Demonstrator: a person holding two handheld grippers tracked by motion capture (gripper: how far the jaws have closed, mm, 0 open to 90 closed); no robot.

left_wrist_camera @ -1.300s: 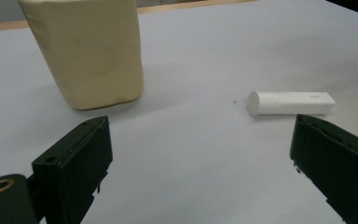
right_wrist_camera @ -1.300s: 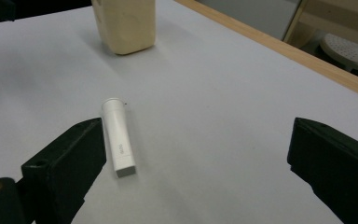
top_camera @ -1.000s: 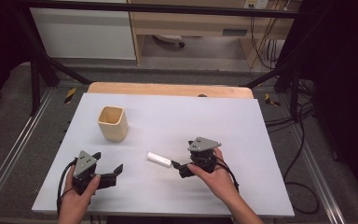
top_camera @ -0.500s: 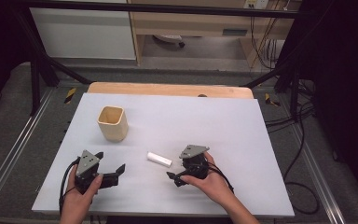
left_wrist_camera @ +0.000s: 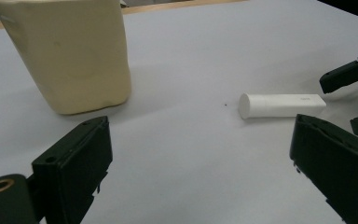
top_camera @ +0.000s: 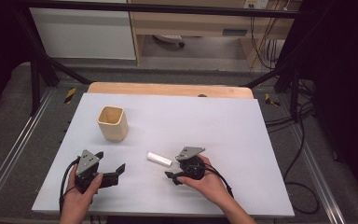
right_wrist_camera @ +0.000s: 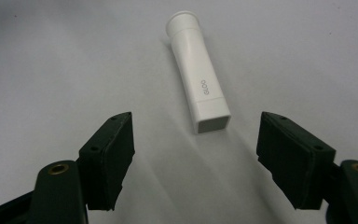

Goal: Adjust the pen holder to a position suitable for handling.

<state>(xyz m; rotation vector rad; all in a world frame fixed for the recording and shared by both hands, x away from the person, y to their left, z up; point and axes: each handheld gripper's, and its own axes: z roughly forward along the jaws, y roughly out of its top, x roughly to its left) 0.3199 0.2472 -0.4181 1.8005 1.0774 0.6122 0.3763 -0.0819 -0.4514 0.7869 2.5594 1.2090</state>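
surface (top_camera: 242,135): big pale sheet, matte and smooth, laid over a wooden top whose far edge peeks out. Nothing grippy about it, so things will probably skate if nudged.

cup (top_camera: 112,122): squarish cream-yellow pot with rounded corners, open on top, standing upright toward the far left. From the left gripper view (left_wrist_camera: 70,51) the wall looks a bit lumpy and dull, like moulded plastic or rubbery stuff.

left hand-held gripper (top_camera: 114,171): parked near the front left edge, jaws spread wide with nothing between them, pointing across toward the tube.

right hand-held gripper (top_camera: 171,176): sitting low just behind the near end of the tube, jaws partly spread. They've just been closing in, but the tube lies ahead of the pads, not between them yet, so nothing is pinched.

tube (top_camera: 159,158): small white stick lying flat about mid-surface, between the two grippers and well apart from the cup. In the right gripper view (right_wrist_camera: 196,74) it's a smooth hard-looking plastic body, flared round cap at the far end, squared-off end nearest the jaws, tiny lettering on the side.

handling guess: looks light and stiff, not fragile, but glossy and likely to roll or squirt out. I'd pinch across the straight middle of the body, not the flared cap, and squeeze gently.
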